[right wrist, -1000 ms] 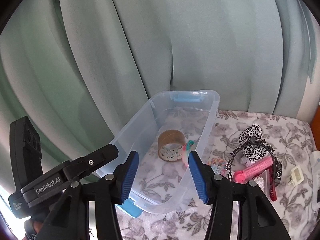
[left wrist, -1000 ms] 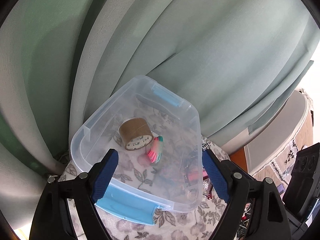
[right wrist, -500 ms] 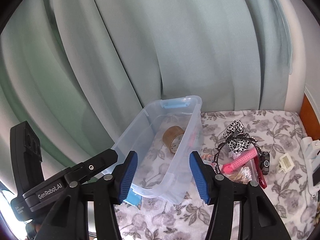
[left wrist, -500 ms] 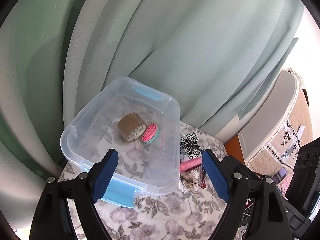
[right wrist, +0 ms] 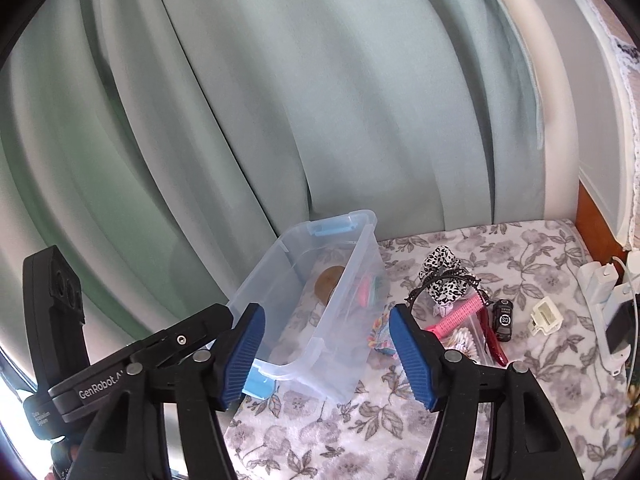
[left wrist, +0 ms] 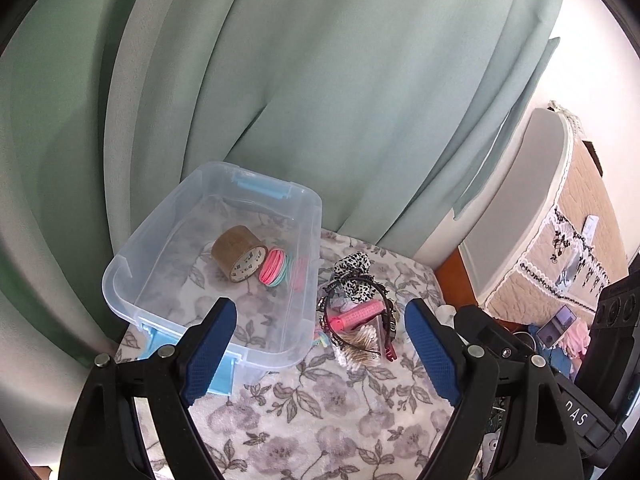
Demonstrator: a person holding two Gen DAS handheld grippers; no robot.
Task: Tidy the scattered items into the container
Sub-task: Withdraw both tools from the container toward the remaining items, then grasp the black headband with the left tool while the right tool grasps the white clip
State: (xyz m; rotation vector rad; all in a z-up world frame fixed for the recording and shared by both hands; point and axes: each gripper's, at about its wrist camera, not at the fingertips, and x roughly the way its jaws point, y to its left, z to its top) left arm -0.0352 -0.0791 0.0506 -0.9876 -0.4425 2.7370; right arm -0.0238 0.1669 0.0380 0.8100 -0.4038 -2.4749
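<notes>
**Q:** While you hold the left gripper (left wrist: 320, 352) above the floral cloth (left wrist: 340, 420), how does its view read?

**A:** Your left jaws stand wide apart with nothing between them. The clear container (left wrist: 312, 216) sits against the green curtain (left wrist: 320, 80), probably so that its open top faces you and the pile beside it. Inside it lie the brown tape roll (left wrist: 239, 254) and the stack of pink and teal hair ties (left wrist: 275, 267), touching each other. Just beside its right wall lies the pile not yet tidied: a spotted scrunchie (left wrist: 354, 266), a black headband (left wrist: 384, 292), a pink roller (left wrist: 358, 314) and a bag of cotton swabs (left wrist: 360, 346). The right gripper's body cuts off the lower right corner, and what lies behind it is too cluttered to name.

**Q:** And the right wrist view?

**A:** Your right gripper (right wrist: 324, 354) has just been opening; it holds nothing, and its pads frame the container's near corner. Judge this as readiness for the next pick from the pile. The tape roll shows only as a brown blur through the container wall. A small multicoloured item (right wrist: 382, 336) lies against the wall, partly hidden by your right finger (right wrist: 410, 354). Further right lie a red clip (right wrist: 494, 340), a black key fob (right wrist: 503, 320) and a white clip (right wrist: 545, 315). You cannot identify the white devices at the table's edge.
</notes>
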